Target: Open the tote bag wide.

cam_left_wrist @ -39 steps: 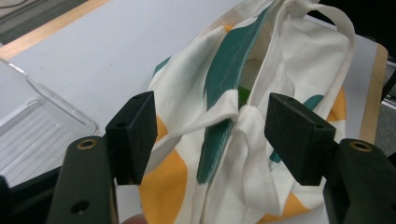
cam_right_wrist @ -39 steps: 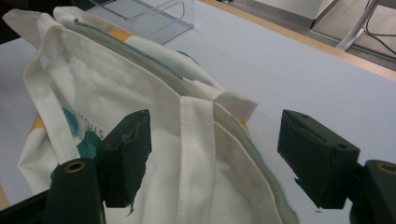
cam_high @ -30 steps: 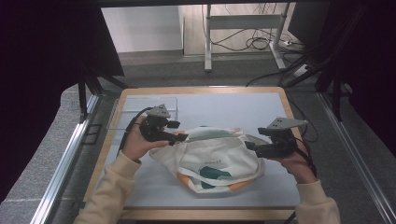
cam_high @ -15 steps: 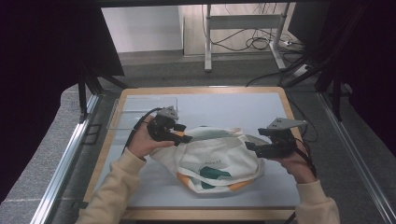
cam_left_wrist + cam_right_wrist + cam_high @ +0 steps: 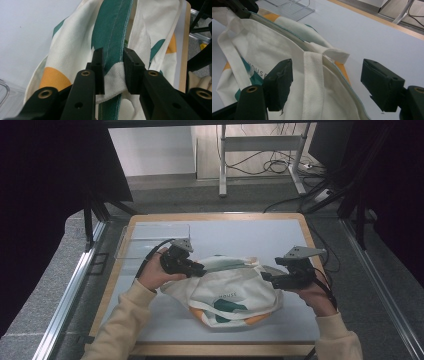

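Since a second ago the left gripper has slid a little to the right along the top edge of the tote bag, while the right gripper has hardly shifted. The bag lies rumpled in the middle of the pale blue table mat, between the two hands, closer to the person's edge than to the far one.

At the far left corner of the mat sits a clear plastic tray, apart from the bag. Just right of it the left hand holds its gripper low against the bag's left rim. From that gripper's own view the two black jaws are pinched together on a fold of cream cloth beside a green strip with a stitched seam; orange and green patches show on the cloth around it.

On the front of the bag, dark letters read "OUSE" above a green shape, with orange along the lower edge. The right gripper's view catches the same print as "HOUSE".

Farther right, a cream strap runs up between the right gripper's jaws, which stand wide apart, neither one touching the cloth. The right hand holds that gripper at the bag's right end.
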Demonstrator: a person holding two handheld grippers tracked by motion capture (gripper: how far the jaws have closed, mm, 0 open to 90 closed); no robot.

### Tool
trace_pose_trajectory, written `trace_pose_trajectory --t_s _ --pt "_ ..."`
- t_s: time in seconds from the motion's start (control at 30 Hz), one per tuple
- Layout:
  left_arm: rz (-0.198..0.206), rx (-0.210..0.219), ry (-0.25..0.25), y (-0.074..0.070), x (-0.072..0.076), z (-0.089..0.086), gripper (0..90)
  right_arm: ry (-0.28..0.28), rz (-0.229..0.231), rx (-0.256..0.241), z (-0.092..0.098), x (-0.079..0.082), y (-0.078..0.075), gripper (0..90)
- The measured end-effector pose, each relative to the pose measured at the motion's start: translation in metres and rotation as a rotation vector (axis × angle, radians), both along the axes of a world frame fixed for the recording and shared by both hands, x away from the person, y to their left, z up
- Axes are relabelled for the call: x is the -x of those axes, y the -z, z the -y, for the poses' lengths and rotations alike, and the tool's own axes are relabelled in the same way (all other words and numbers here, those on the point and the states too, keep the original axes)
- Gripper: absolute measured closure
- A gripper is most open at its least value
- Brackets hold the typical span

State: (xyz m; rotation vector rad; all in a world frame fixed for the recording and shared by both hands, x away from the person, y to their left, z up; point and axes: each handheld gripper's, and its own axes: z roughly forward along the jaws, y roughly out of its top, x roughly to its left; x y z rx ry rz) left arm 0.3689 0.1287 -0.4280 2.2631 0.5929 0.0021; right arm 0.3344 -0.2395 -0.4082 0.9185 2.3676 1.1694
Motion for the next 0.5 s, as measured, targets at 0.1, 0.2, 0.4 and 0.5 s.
trace_pose_trajectory --t_s 0.1,0.2,0.4,0.5 --pt "0.006 -0.003 -0.006 0.0002 0.0006 -0.0002 75.3 0.001 0.000 0.004 -0.0011 -0.0003 0.0006 25.7" --pt "0.008 -0.009 -0.004 -0.0001 0.0015 0.0001 77.6 -0.001 -0.002 0.006 -0.0025 -0.0003 0.0010 25.7" --pt "0.025 -0.015 -0.021 -0.0016 0.0028 0.0005 79.9 -0.012 0.007 0.005 -0.0066 0.0010 -0.0008 25.8" --pt "0.027 -0.013 -0.028 -0.0019 0.0028 0.0007 80.1 -0.020 0.008 0.002 -0.0102 0.0019 -0.0030 27.1"
